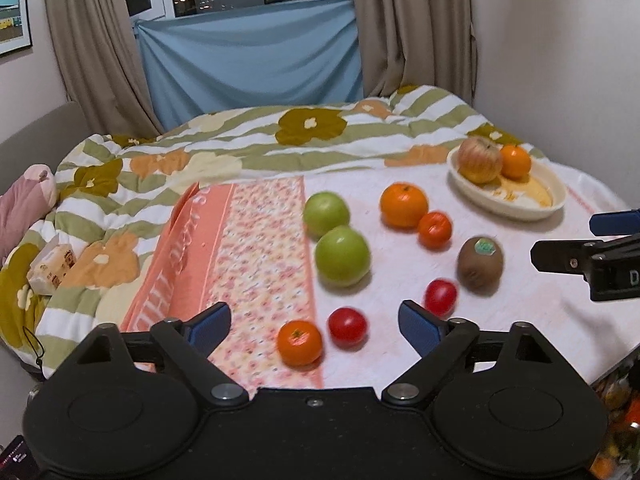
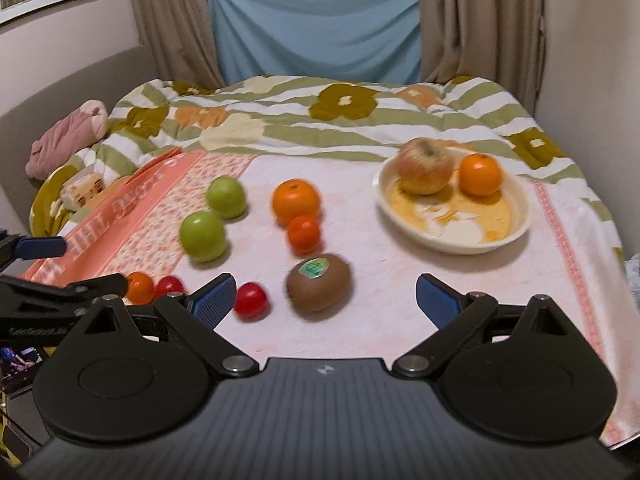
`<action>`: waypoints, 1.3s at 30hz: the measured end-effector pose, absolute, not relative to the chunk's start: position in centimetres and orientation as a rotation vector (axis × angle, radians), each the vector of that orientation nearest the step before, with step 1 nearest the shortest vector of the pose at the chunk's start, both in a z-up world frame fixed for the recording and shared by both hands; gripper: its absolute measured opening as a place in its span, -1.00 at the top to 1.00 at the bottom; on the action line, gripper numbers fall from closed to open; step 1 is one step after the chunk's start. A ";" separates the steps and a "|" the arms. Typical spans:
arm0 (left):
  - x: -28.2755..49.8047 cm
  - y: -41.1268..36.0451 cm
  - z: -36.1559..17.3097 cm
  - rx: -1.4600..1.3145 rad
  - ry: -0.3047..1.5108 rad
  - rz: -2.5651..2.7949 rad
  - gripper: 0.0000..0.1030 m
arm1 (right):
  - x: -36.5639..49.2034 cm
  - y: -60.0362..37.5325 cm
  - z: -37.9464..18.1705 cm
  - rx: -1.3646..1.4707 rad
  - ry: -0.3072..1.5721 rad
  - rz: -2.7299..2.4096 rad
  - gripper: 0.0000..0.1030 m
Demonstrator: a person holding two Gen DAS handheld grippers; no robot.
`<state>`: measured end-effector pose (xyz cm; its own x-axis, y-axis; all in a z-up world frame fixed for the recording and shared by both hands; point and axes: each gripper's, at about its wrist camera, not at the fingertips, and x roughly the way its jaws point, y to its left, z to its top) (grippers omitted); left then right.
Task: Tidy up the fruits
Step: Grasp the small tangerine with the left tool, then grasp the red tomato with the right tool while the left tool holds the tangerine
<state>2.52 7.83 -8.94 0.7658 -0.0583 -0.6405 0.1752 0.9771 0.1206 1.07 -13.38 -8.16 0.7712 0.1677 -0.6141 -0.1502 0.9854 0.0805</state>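
A cream bowl [image 2: 520,216] at the right holds a red-yellow apple [image 2: 425,166] and an orange [image 2: 480,174]. Loose on the pink cloth lie two green apples [image 2: 202,236] [image 2: 226,197], a large orange [image 2: 296,201], a small mandarin [image 2: 304,233], a kiwi [image 2: 319,282], two cherry tomatoes [image 2: 251,299] [image 2: 169,285] and a small orange [image 2: 139,287]. My left gripper [image 1: 314,326] is open and empty, over the small orange [image 1: 300,343] and a tomato [image 1: 347,327]. My right gripper [image 2: 326,300] is open and empty, just in front of the kiwi.
The cloth [image 2: 400,320] lies on a flowered striped duvet [image 2: 320,120]. A tissue pack [image 1: 51,266] and pink bundle [image 1: 24,200] lie at the left. Curtains and a wall stand behind. The right gripper shows at the right edge of the left wrist view [image 1: 592,240].
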 end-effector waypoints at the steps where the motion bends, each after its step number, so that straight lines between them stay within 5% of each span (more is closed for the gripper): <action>1: 2.7 8.2 -9.4 0.182 0.694 -0.131 -0.71 | 1.1 -12.8 -8.6 0.026 0.669 0.179 -1.00; 8: 4.8 9.6 -12.1 0.217 0.748 -0.155 -0.37 | 1.4 -8.9 -11.8 -0.003 0.696 0.194 -1.00; 16: 6.5 9.8 -13.9 0.245 0.781 -0.192 -0.15 | 2.9 -6.9 -13.9 -0.030 0.730 0.203 -0.71; 20: 7.0 9.8 -14.7 0.232 0.809 -0.219 0.20 | 3.4 -6.5 -14.4 -0.026 0.745 0.203 -0.59; 39: 6.4 10.0 -14.5 0.217 0.807 -0.207 0.21 | 6.4 -5.8 -16.2 -0.052 0.754 0.206 -0.04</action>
